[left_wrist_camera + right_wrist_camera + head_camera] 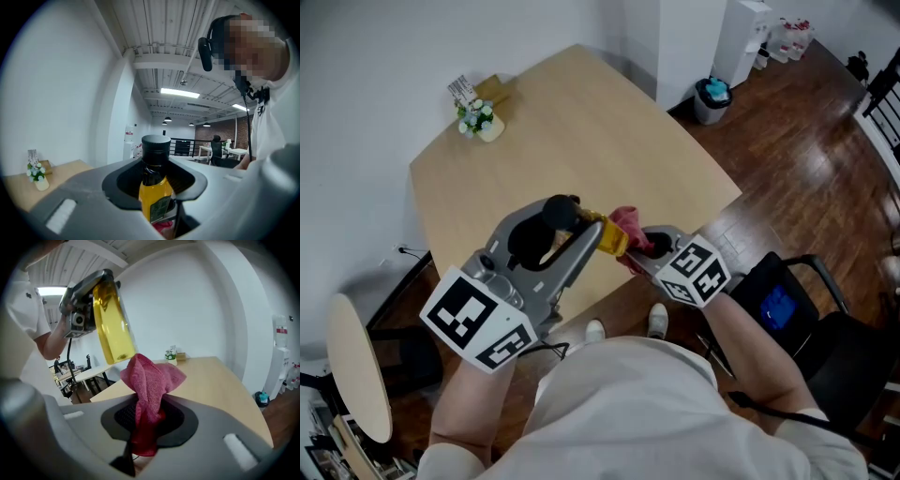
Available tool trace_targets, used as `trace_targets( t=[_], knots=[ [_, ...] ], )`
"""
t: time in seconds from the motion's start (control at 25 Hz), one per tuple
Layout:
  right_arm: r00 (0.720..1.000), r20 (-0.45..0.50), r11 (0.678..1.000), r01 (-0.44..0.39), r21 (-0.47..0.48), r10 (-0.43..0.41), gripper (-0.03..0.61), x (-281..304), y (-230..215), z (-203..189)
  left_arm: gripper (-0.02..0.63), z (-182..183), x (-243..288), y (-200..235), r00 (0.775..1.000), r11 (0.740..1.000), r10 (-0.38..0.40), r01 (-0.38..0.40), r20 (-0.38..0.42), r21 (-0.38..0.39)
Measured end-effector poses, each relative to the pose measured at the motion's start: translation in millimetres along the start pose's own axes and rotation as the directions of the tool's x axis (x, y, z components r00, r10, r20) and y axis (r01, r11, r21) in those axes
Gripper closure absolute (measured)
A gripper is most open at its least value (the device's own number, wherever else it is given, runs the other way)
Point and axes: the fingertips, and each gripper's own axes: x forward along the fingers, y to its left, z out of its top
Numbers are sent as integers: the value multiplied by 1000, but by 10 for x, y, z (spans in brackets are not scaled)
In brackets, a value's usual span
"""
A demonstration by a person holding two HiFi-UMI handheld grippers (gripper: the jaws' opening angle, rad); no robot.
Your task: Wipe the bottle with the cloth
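**A:** Your left tongs (157, 187) are clamped on the bottle (112, 319) just below its black cap, holding it up in the air by the bench (581, 122) edge. It looks full, so probably heavy and slick. I'd grip at the neck.

**B:** Your right tongs (147, 420) are pinching the red cloth (150, 380), which is soft and floppy. Only the right gripper view shows the whole yellow body. The left one just gets the cap and label.

Bottle (612, 236): yellow liquid, black cap, dark label, is hanging tilted in mid-air near centre, cap to the left, neck clamped in left gripper (581, 225). Pink-red cloth (628, 223), bunched, is sticking out of right gripper (645, 246), touching bottle's base end.
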Motion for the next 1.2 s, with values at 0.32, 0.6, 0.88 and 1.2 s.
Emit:
trace_targets(
  t=[0.32,0.6,0.88,1.2],
  knots=[
    [998,24,998,-51,-29,52,492,13,294,79,460,-128,111,67,999,1000,14,-13,-29,11],
    [998,36,998,48,27,-49,492,-401,-39,-142,460,-244,206,219,998,999,43,-44,-41,-22],
    [982,61,979,173,107,-180,492,-1052,-349,-380,460,-769,422,593,977,982,179,-184,-114,-40],
    [979,46,973,191,130,-198,492,-1482,-292,-590,460,-1713,628,1100,887,893,430,-445,-169,-63]
  ],
)
